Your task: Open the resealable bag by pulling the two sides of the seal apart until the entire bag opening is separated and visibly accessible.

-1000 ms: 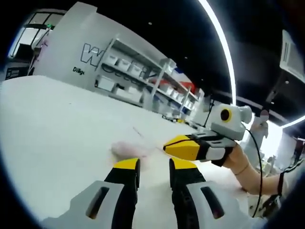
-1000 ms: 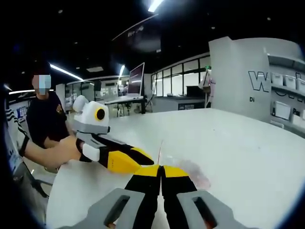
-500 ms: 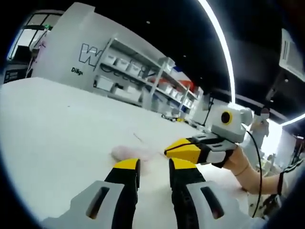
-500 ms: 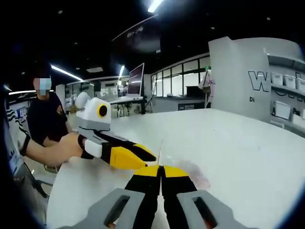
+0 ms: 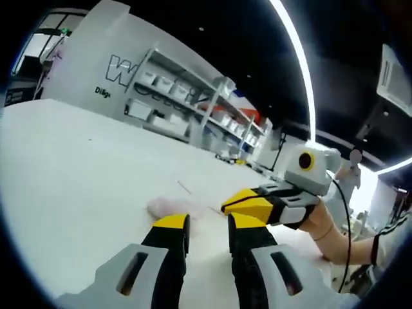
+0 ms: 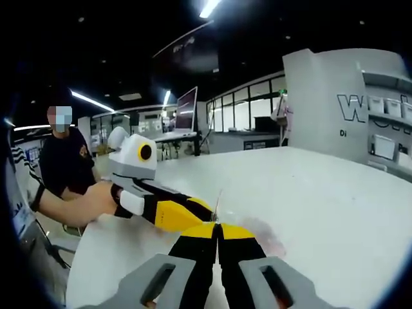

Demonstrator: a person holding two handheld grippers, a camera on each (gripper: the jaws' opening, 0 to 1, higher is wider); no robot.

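Jaws pinch bag [image 6: 257, 233]; left gripper [image 5: 208, 226] apart.

Large outlined "W" [image 5: 120, 66] on the grey wall panel [image 5: 77, 61] behind the shelving, cut off after that one letter by the shelf frame. Beneath it, small dark lettering starting "Di" [image 5: 102, 91], the rest too small to read. Same panel [image 6: 322, 96] seen from the right gripper view: outlined "W" [image 6: 351, 108] with a following letter hidden by the shelves, and small "Di" [image 6: 344, 133] below it; nothing legible on the storage bins or on the distant monitor.
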